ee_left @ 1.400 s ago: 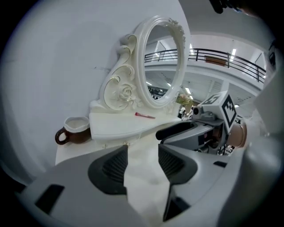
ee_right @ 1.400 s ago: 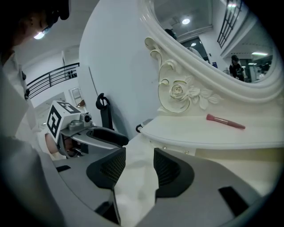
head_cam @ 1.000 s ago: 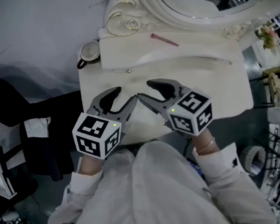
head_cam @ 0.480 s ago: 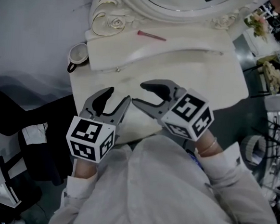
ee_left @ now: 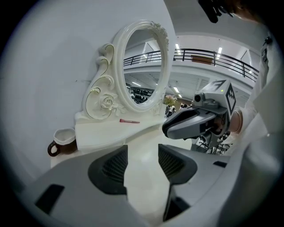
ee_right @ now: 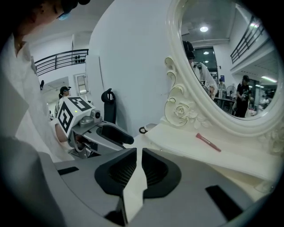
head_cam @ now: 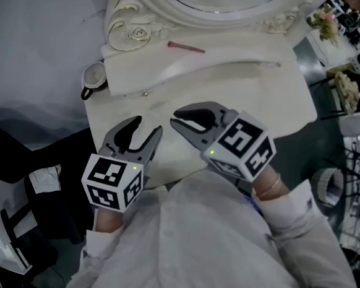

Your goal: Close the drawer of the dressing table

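Observation:
The white dressing table point(head_cam: 257, 106) carries an oval mirror point(head_cam: 197, 5) and a raised tier with a small knob point(head_cam: 145, 93). I cannot see an open drawer; the table's front edge is hidden under my grippers and my torso. My left gripper point(head_cam: 147, 125) hovers over the near left of the top, open and empty point(ee_left: 143, 153). My right gripper point(head_cam: 175, 121) hangs beside it over the near middle. Its jaws are closing, with only a thin gap left and nothing between them point(ee_right: 139, 153).
A brown and white mug point(head_cam: 93, 77) stands at the table's left corner. A pink brush point(head_cam: 186, 47) lies on the raised tier below the mirror. Dark bags point(head_cam: 36, 160) sit on the floor to the left, and cluttered shelves point(head_cam: 352, 85) to the right.
The right gripper's jaws have gone from wide apart to nearly together. Both grippers stay over the same part of the table top, while the head view has shifted a little.

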Tool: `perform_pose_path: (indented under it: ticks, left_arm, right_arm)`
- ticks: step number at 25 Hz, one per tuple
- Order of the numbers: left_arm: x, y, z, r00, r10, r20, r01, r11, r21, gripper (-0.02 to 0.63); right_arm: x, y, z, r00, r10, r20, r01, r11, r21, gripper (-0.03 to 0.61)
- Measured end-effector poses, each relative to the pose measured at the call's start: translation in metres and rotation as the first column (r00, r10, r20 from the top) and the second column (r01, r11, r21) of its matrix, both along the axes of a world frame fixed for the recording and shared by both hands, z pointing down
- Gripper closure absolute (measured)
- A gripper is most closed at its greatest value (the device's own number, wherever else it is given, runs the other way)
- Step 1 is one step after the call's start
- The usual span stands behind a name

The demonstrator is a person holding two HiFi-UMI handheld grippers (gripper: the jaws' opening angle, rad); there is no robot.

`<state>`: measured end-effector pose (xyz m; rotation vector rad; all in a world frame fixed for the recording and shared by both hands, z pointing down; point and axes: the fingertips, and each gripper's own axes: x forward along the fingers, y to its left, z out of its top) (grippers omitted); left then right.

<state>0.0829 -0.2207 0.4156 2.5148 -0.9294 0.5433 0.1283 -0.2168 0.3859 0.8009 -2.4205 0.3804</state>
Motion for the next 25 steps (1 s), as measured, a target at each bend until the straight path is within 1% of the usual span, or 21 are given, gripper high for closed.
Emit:
perform_pose_path:
  ticks: [1, 3, 4, 5, 6, 12, 15, 21, 25]
  left_arm:
    - [0.000, 0.000, -0.001, 1.000, 0.003, -0.005, -0.003, 1.000, 0.001, 0.397]
    - [-0.002, 0.000, -0.003, 1.000, 0.003, -0.012, -0.003, 1.000, 0.005, 0.409]
    - [-0.003, -0.001, -0.004, 1.000, -0.003, -0.014, 0.003, 1.000, 0.009, 0.453]
    - [-0.004, -0.001, -0.005, 1.000, -0.008, -0.015, 0.009, 1.000, 0.013, 0.523]
    - [-0.004, -0.001, -0.006, 1.000, -0.011, -0.016, 0.011, 1.000, 0.017, 0.558]
    - [0.003, 0.001, -0.006, 1.000, 0.012, -0.025, -0.012, 1.000, 0.012, 0.584]
    - [0.007, 0.007, -0.004, 1.000, 0.029, -0.012, -0.029, 1.000, 0.007, 0.589]
    - [0.008, 0.013, -0.001, 0.999, 0.039, 0.015, -0.039, 0.999, 0.005, 0.591]
    - [0.006, 0.017, 0.000, 0.999, 0.037, 0.027, -0.038, 0.999, 0.005, 0.592]
  right_arm:
    - [0.001, 0.000, -0.001, 1.000, -0.005, -0.005, 0.005, 1.000, 0.005, 0.548]
    - [-0.001, 0.002, -0.003, 1.000, -0.020, -0.005, 0.020, 1.000, 0.009, 0.565]
    - [-0.003, 0.003, -0.005, 1.000, -0.025, -0.001, 0.025, 1.000, 0.006, 0.569]
    - [-0.004, 0.005, -0.005, 1.000, -0.028, -0.001, 0.028, 1.000, 0.000, 0.571]
    - [-0.003, 0.006, -0.004, 1.000, -0.026, -0.005, 0.026, 1.000, -0.004, 0.571]
    - [-0.001, 0.005, 0.000, 1.000, 0.011, -0.017, -0.011, 1.000, -0.005, 0.571]
    - [-0.002, 0.011, 0.004, 1.000, -0.005, -0.030, 0.005, 1.000, -0.019, 0.571]
    - [-0.004, 0.024, 0.012, 0.994, -0.076, -0.084, 0.072, 0.996, -0.047, 0.571]
    - [-0.008, 0.030, 0.010, 0.993, -0.080, -0.091, 0.076, 0.996, -0.048, 0.571]
